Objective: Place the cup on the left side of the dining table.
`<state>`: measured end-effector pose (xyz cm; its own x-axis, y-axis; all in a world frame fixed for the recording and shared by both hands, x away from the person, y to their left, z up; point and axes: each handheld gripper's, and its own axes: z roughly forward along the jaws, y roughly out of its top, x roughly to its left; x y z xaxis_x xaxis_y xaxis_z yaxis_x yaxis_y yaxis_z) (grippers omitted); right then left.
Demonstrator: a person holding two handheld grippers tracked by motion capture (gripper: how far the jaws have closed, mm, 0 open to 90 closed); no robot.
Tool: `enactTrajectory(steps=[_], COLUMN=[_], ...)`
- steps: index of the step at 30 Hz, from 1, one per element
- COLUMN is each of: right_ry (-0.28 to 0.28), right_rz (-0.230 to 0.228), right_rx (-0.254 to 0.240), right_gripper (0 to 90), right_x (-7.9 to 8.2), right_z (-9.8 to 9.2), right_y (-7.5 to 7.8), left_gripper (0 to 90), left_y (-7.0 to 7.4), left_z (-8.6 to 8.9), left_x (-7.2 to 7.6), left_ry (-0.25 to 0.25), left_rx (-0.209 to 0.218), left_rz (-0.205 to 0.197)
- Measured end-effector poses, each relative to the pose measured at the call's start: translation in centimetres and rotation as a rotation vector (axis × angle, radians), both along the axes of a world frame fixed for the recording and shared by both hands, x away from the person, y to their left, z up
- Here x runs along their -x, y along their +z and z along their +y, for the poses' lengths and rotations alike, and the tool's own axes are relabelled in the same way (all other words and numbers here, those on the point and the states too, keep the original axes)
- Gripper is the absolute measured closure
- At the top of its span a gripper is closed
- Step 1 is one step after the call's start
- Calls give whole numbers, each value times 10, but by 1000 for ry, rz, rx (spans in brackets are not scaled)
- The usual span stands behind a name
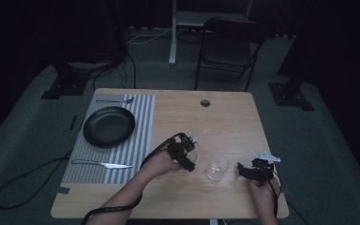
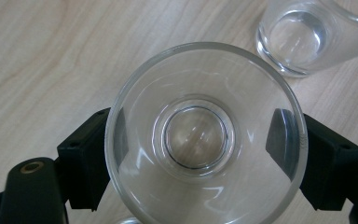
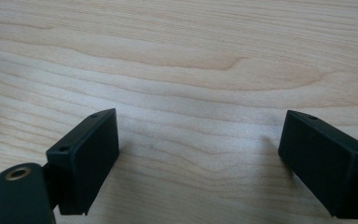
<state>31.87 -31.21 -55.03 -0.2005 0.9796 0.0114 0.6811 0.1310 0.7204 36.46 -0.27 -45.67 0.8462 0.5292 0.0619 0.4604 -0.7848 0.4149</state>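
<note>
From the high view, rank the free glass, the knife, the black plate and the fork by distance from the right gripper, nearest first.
1. Free glass, just left of the right gripper, on bare table.
2. Knife, on the striped mat's near edge.
3. Black plate, mid-mat, farther back.
4. Fork, at the mat's far edge.
</note>
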Motion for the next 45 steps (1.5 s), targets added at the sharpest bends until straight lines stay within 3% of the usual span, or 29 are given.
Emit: enactTrajectory(steps=[7,17,23,45], right_ry=[1,0,0,0], right_rz=[-1,0,0,0], right_rx=[2,0,1,1], right_gripper=[117,117,117,117], right_x=[0,0,0,0], right_z=[0,0,0,0], right_y=[0,0,0,0], left_gripper=[184,184,184,184], left_y=[8,15,19,29], left_z=[2,13,22,85], left_x=[-10,-26,-35,-56], left_ry=[19,94,122,272], left_rx=[0,48,39,39], left_rz=[-6,-2,-6,-20])
